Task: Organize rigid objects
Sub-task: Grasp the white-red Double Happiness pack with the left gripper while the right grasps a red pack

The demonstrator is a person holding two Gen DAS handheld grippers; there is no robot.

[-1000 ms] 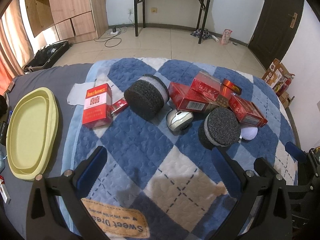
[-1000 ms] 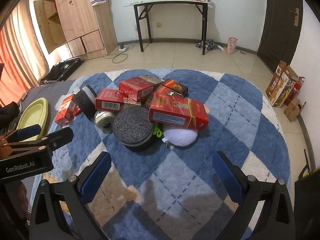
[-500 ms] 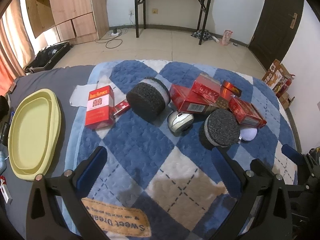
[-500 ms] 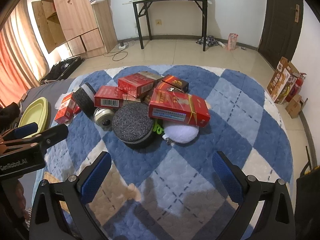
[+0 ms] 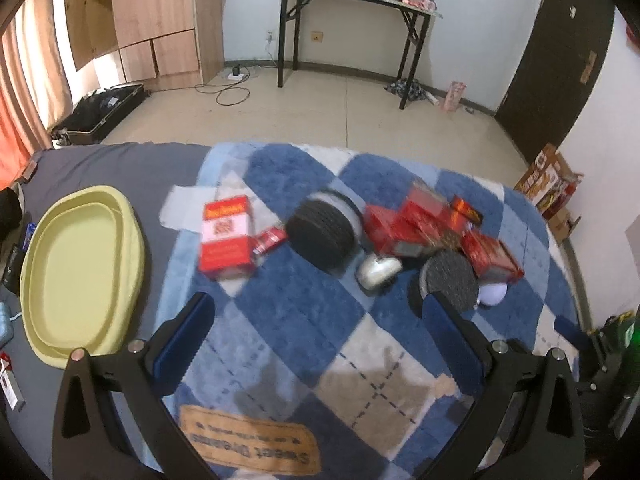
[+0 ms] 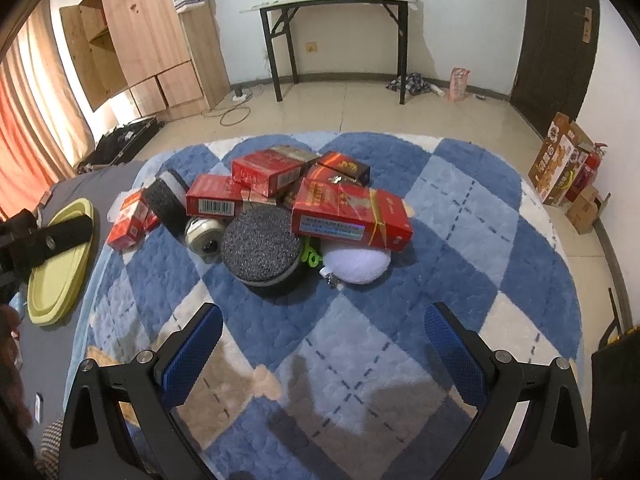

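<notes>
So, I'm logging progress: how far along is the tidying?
Nothing looks done: the yellow tray holds nothing. Nothing in hand: left gripper and right gripper are open above the rug. Left: red boxes, foam discs, the mouse.

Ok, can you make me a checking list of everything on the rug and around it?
Surface: blue diamond rug over a grey cover.
Job's things: red boxes piled mid-rug, one apart; two black foam discs; silver mouse; white pouf; yellow tray, nothing in it.
Clutter: white paper; green item, partly hidden.
Grippers: left gripper and right gripper open, holding nothing.
Cables: cord on floor.
Surroundings: black table, wardrobe, dark door, cartons.
</notes>
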